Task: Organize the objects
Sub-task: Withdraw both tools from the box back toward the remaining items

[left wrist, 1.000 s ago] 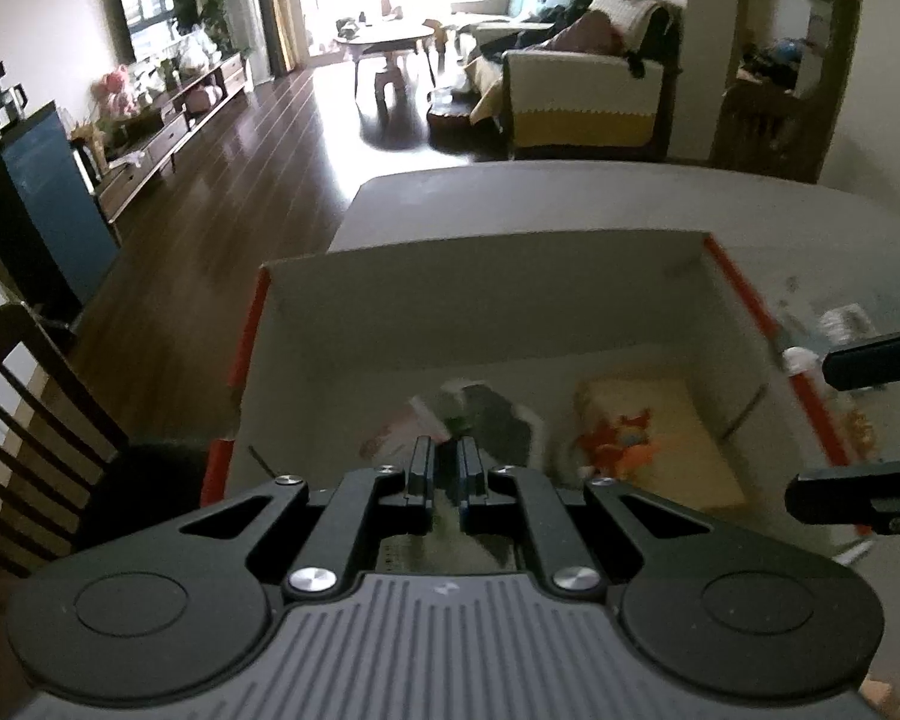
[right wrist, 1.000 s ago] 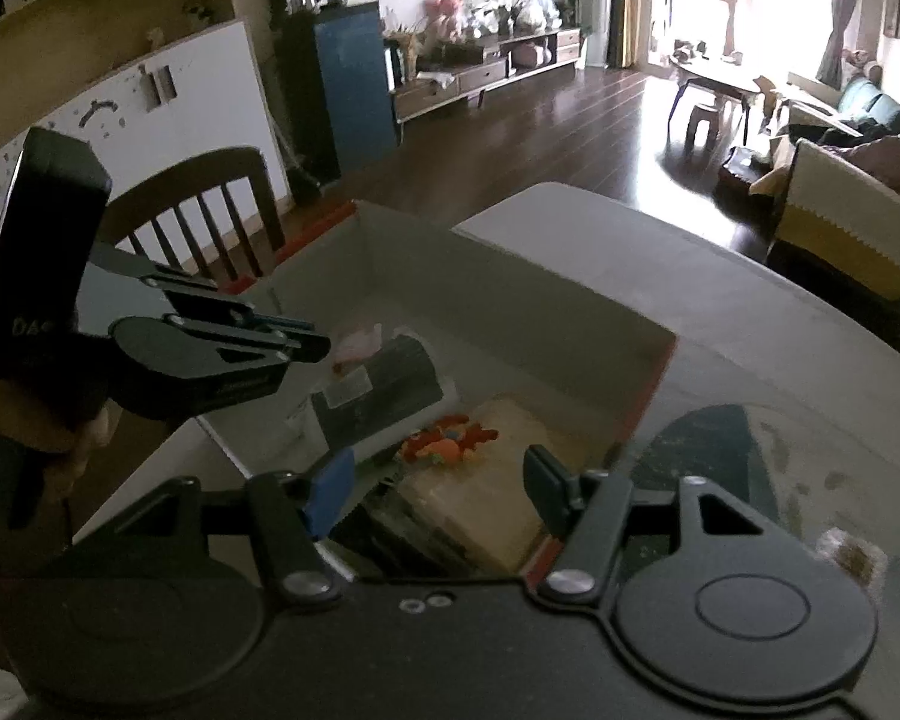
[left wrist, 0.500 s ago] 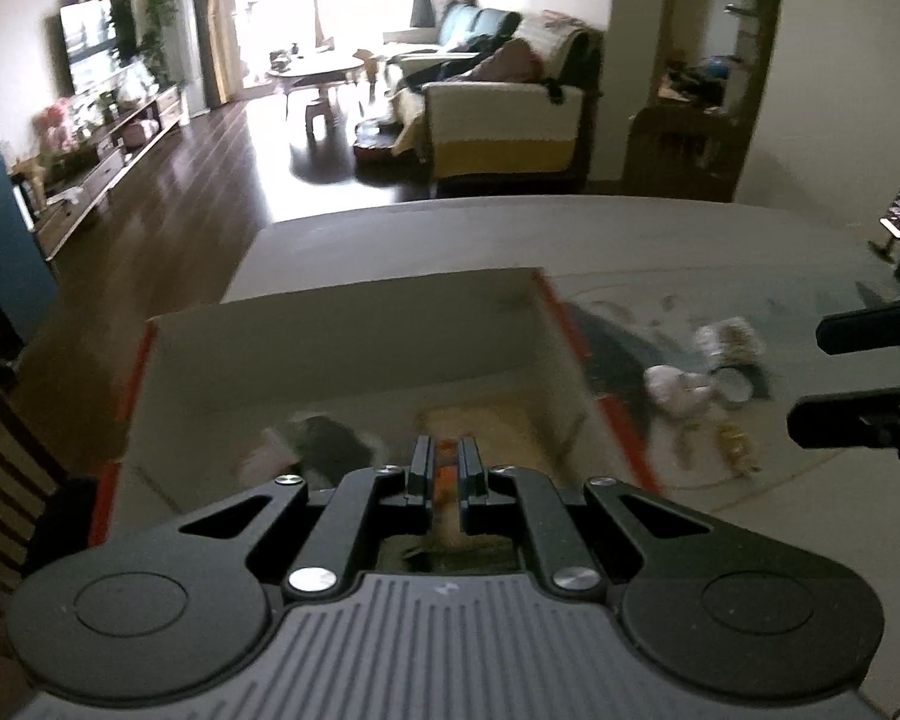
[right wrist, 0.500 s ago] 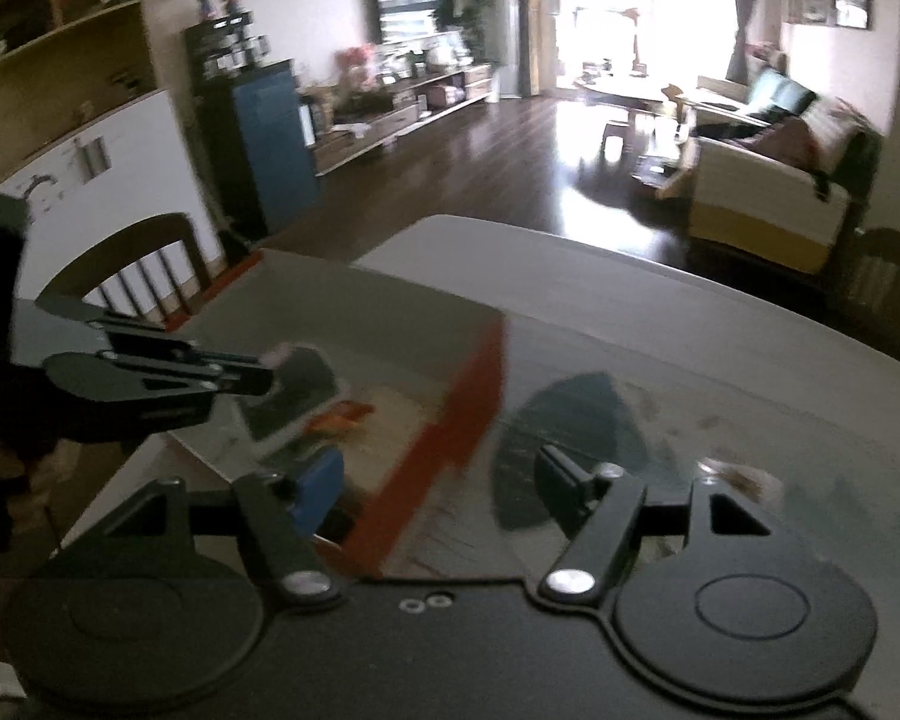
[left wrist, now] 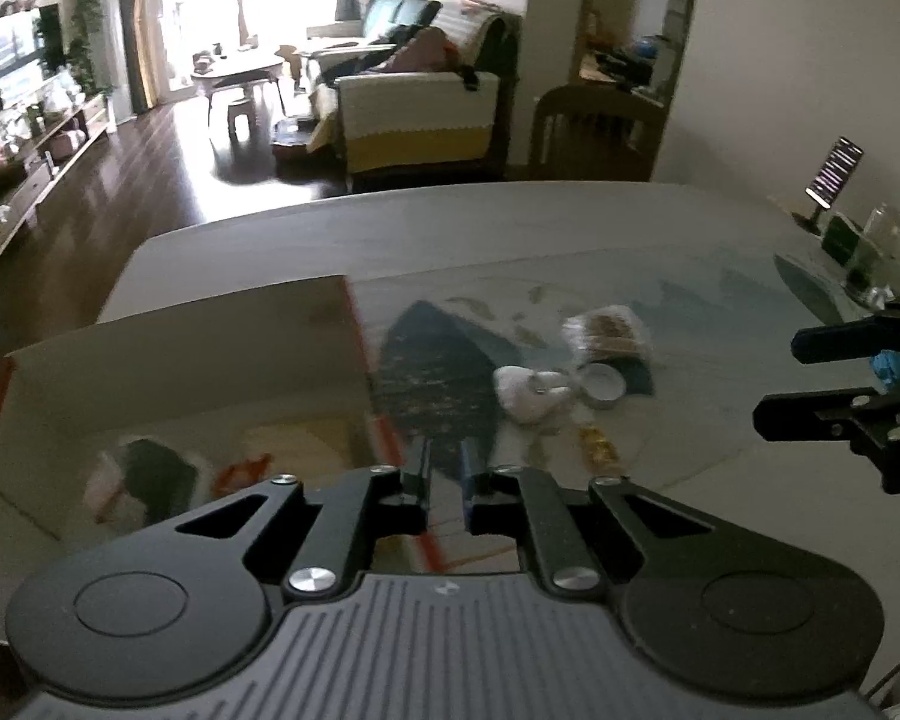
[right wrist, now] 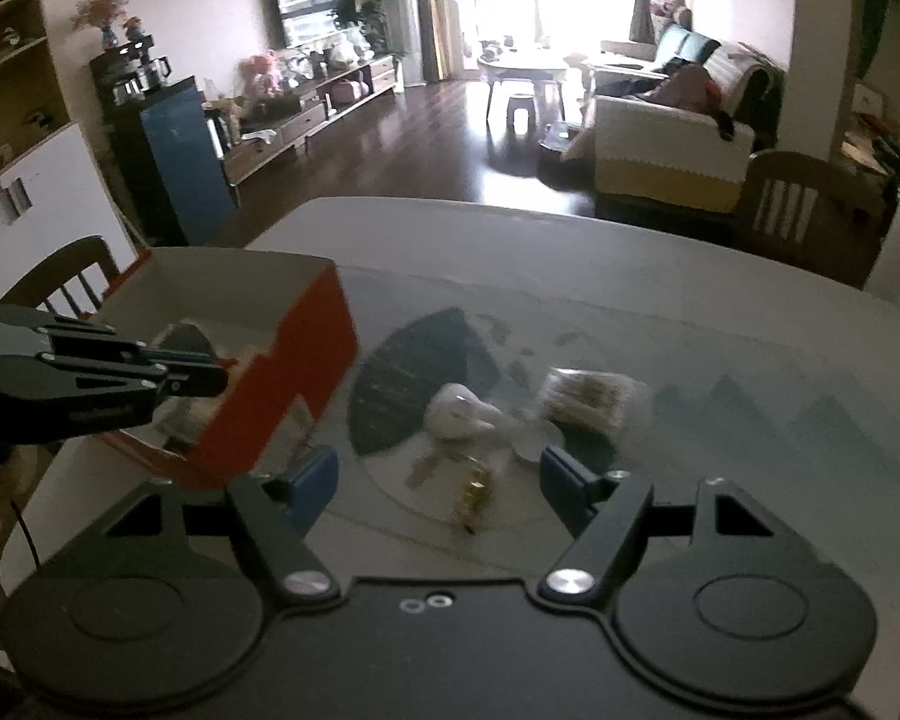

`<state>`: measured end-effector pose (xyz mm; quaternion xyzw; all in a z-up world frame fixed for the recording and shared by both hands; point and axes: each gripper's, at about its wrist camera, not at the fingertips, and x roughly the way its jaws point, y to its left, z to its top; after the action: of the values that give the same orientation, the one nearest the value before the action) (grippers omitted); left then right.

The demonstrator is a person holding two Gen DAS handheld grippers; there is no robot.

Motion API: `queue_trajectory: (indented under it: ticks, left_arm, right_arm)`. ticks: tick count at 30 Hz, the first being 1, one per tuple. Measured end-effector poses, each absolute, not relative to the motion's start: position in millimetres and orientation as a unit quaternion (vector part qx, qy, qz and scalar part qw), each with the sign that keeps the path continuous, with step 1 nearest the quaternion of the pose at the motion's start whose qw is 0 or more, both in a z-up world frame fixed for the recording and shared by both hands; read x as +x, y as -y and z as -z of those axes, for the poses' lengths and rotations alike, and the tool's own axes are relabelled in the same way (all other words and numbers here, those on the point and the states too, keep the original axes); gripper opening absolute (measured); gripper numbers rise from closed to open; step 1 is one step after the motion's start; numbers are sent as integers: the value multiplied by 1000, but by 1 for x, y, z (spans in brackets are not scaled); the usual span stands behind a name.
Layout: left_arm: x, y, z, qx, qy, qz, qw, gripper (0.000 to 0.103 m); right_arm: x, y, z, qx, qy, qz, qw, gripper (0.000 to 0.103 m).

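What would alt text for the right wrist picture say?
An open right gripper hovers above small items on a table: a white pouch, gold pieces and a clear packet. A red-sided box stands left, by the left gripper.

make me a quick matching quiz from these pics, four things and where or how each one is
Things:
1. box
2. round tin
3. left gripper
4. right gripper

States or places:
a. jaws wide apart
b. on the table, beside a white pouch
c. jaws nearly together, nothing between them
d. red outside, with things already in it

Pairs: 1-d, 2-b, 3-c, 4-a
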<state>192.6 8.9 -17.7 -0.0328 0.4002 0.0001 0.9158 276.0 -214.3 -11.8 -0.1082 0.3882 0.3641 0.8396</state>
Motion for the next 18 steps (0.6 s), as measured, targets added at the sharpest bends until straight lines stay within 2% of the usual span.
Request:
queue_trajectory:
  ticks: [8, 9, 10, 11, 12, 13, 17, 18]
  left_arm:
    - [212, 28, 30, -33, -414, 14, 910, 12]
    - [214, 32, 32, -33, -416, 16, 909, 18]
    - [217, 36, 34, -34, -418, 18, 908, 30]
    - [220, 41, 36, -38, -419, 21, 907, 38]
    - [222, 44, 37, -43, -419, 24, 907, 56]
    - [225, 47, 39, -47, -419, 28, 906, 60]
    - [235, 58, 46, -49, -426, 34, 903, 62]
    - [239, 61, 49, -50, -428, 35, 902, 67]
  right_arm:
    - [293, 242, 24, -115, -399, -350, 840, 75]
    - [297, 246, 26, -115, -401, -349, 840, 75]
    - [300, 248, 27, -115, -402, -347, 839, 75]
    - [304, 250, 29, -114, -404, -345, 840, 75]
    - [308, 252, 30, -113, -406, -344, 839, 75]
    - [311, 253, 32, -111, -408, -343, 839, 75]
    - [327, 255, 40, -113, -414, -340, 836, 75]
    - [331, 255, 43, -114, -416, -339, 836, 75]
